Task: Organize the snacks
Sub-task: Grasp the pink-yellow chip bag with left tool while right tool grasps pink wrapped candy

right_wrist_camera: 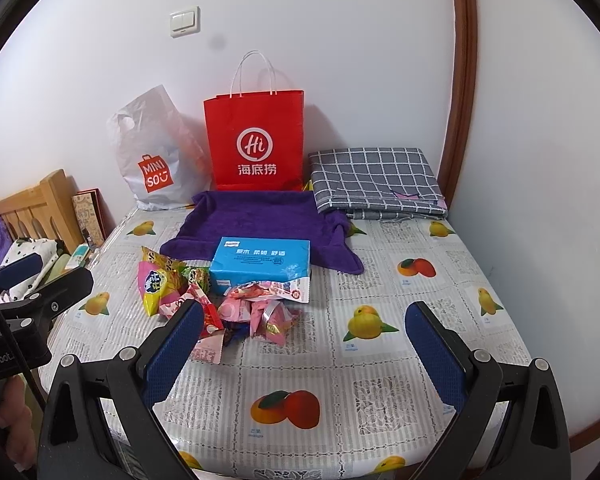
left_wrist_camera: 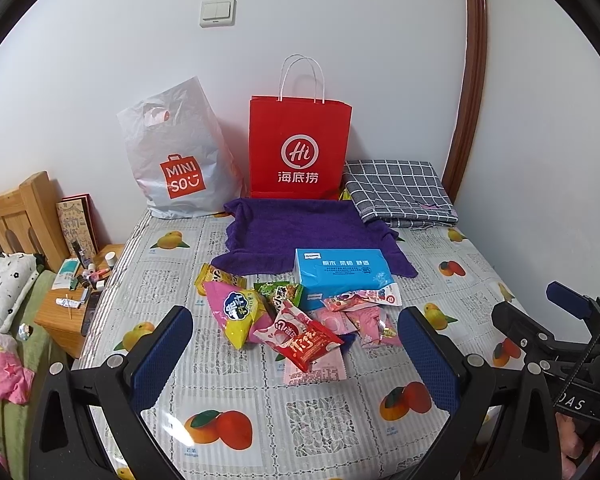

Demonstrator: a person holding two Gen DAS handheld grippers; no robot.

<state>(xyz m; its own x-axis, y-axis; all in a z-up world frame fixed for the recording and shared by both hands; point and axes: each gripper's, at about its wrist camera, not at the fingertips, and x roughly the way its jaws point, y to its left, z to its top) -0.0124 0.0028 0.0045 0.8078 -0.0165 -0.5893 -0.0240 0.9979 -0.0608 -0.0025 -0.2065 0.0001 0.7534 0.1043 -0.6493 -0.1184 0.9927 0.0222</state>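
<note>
Your near tablecloth (right_wrist_camera: 300, 376) open ahead, snack pile (left_wrist_camera: 296, 320) mid-table, tissue box (left_wrist_camera: 340, 272) behind it, red bag (left_wrist_camera: 298, 148) walling the back.

We see a glossy, plastic-looking tablecloth (left_wrist_camera: 260, 420) printed with fruit, catching a sheen from the light. The snack packets (left_wrist_camera: 296, 328) are shiny foil or plastic film, crinkled. The blue tissue pack (left_wrist_camera: 340, 272) wears smooth, slightly glossy wrap. Behind it lies a purple towel (left_wrist_camera: 300, 228) of matt, fuzzy terry cloth, and a grey checked cloth (left_wrist_camera: 400, 192), folded, woven and matt. The red bag (left_wrist_camera: 300, 148) is matt paper with twisted white cord handles; the white bag (left_wrist_camera: 180, 152) is thin, creased plastic. Our left gripper (left_wrist_camera: 296, 360) and right gripper (right_wrist_camera: 304, 360) show matt black plastic frames, metal screws, and blue textured pads (left_wrist_camera: 162, 360). The headboard (left_wrist_camera: 20, 216) is varnished wood.
</note>
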